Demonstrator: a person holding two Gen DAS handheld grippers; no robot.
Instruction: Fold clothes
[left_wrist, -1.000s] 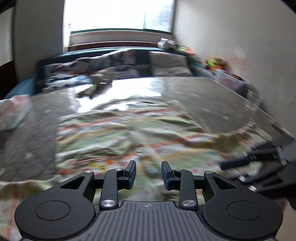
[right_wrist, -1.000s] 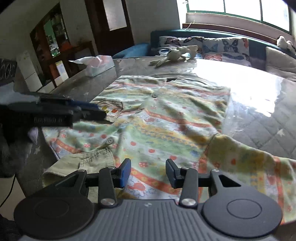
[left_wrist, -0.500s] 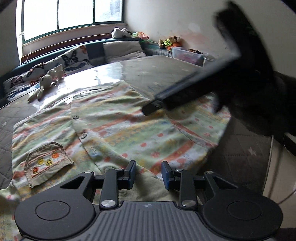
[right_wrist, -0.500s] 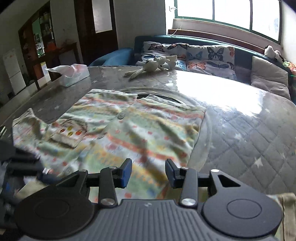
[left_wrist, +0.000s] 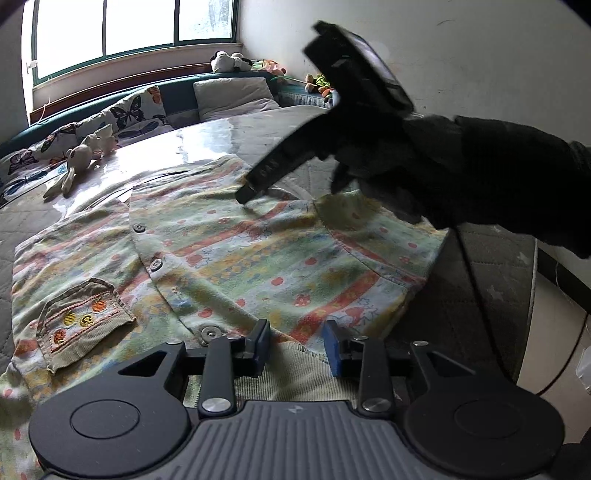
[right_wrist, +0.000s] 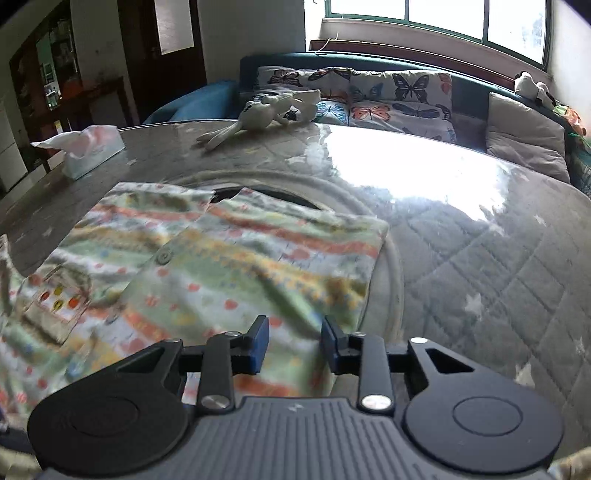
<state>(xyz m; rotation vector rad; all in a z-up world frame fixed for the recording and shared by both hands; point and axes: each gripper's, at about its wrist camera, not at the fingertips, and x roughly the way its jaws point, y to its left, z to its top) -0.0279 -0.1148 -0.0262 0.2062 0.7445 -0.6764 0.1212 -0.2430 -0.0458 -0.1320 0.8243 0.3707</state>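
Sleeve now folded over shirt (left_wrist: 236, 258) — below both jaws.

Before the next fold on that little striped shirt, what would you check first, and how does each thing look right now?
1. Shirt lies flat, front up, buttons closed: ok.
2. Right sleeve folded in over the body: ok.
3. Left gripper open, at the ribbed hem: ok.
4. Right gripper open and holding nothing: ok.
5. Stuffed rabbit and tissue box lie apart from the shirt: ok.
6. Left sleeve folded in: cannot tell.
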